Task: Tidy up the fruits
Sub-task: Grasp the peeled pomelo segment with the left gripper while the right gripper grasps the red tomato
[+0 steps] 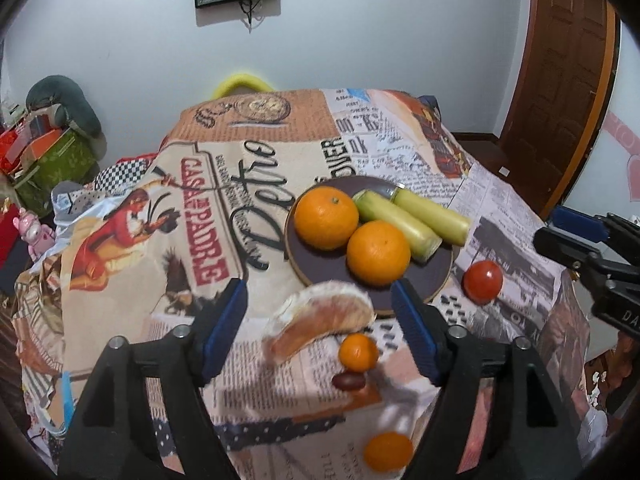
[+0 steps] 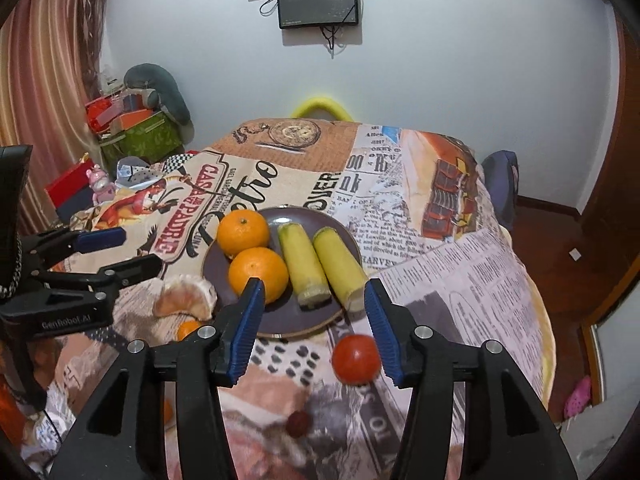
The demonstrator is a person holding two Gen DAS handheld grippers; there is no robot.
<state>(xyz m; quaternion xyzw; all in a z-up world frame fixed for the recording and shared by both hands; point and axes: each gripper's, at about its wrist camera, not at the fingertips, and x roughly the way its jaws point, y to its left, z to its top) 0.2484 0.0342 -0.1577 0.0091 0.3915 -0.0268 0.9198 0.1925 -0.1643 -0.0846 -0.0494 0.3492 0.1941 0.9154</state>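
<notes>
Between the spread jaws of the left gripper (image 1: 320, 320): peeled citrus segment (image 1: 320, 322), apparently ungripped; right gripper (image 2: 314, 326) likewise open beside tomato (image 2: 355, 359). Next: closing, transfer to plate (image 1: 320, 266).

Right gripper (image 2: 314, 330) jaws spread above tomato (image 2: 355, 358), plate (image 2: 276, 326) beyond holding two oranges (image 2: 258, 274), two corn pieces (image 2: 302, 266)

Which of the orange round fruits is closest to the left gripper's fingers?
The small mandarin lying just below the pomelo wedge, between the open left gripper fingers; the two big oranges sit on the plate.
</notes>
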